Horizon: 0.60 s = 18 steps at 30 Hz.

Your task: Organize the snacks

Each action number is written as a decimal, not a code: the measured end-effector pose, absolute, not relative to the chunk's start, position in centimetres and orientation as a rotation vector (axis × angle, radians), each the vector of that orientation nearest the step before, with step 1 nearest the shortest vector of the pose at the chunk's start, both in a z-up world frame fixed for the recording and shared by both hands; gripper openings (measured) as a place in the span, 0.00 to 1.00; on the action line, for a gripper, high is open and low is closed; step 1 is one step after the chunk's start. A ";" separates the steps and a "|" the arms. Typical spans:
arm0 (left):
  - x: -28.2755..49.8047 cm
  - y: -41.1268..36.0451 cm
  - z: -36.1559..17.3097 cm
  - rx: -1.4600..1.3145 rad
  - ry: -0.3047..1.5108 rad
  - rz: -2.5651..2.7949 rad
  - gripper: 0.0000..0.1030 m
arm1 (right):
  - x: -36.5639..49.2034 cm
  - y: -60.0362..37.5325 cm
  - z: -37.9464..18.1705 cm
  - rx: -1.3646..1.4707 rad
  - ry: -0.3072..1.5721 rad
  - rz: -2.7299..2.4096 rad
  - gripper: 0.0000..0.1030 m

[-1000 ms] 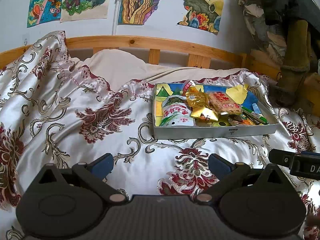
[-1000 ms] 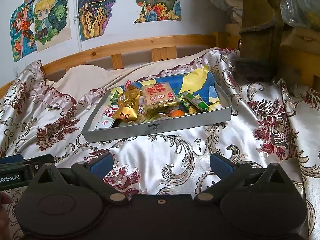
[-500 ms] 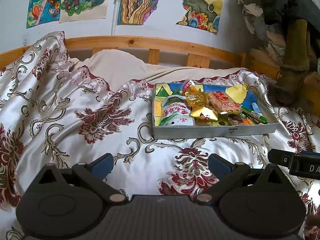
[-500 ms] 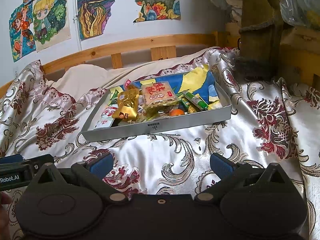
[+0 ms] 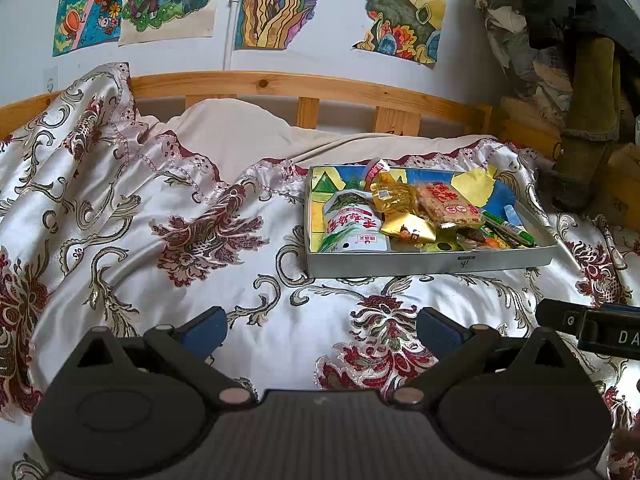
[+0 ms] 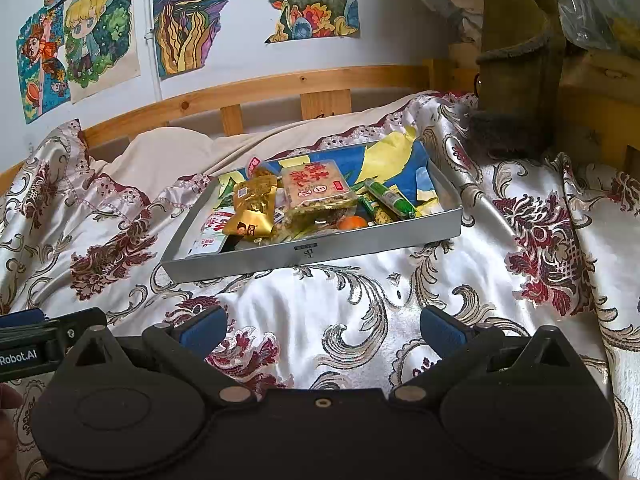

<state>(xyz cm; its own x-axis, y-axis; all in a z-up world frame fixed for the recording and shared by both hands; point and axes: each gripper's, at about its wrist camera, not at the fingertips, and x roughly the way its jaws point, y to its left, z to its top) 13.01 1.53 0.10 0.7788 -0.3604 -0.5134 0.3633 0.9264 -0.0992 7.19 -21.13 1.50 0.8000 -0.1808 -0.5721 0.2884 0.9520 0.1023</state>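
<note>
I hold my left tongs [image 5: 322, 330] level and low, their two blue-padded fingers [image 5: 204, 326] spread wide apart with nothing between them. My right tongs [image 6: 320, 330] sit the same way, fingers [image 6: 440, 328] parted and bare. The two are side by side, each one's black body showing at the edge of the other's view.

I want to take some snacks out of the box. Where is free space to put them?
The quilt lies bare left of the box, and between the box's front wall and both hand-held grippers. Inside the box, snacks crowd together.
</note>
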 end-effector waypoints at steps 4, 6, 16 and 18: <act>13.0 1.5 0.1 0.006 0.556 -0.391 1.00 | 7.2 -21.1 1.5 0.189 0.594 -0.253 0.99; 13.0 1.5 0.0 0.008 0.559 -0.392 1.00 | 7.2 -21.1 1.5 0.188 0.593 -0.254 0.99; 13.0 1.4 0.0 0.009 0.560 -0.390 1.00 | 7.2 -21.2 1.5 0.189 0.594 -0.253 0.99; 13.0 1.4 0.0 0.009 0.562 -0.391 1.00 | 7.2 -21.2 1.5 0.189 0.593 -0.253 0.99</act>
<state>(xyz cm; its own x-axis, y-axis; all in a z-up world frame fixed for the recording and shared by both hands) 12.98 1.38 -0.03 0.7748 -0.3585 -0.5207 0.3635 0.9265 -0.0970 7.22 -21.20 1.50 0.7997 -0.1805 -0.5727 0.2885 0.9519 0.1029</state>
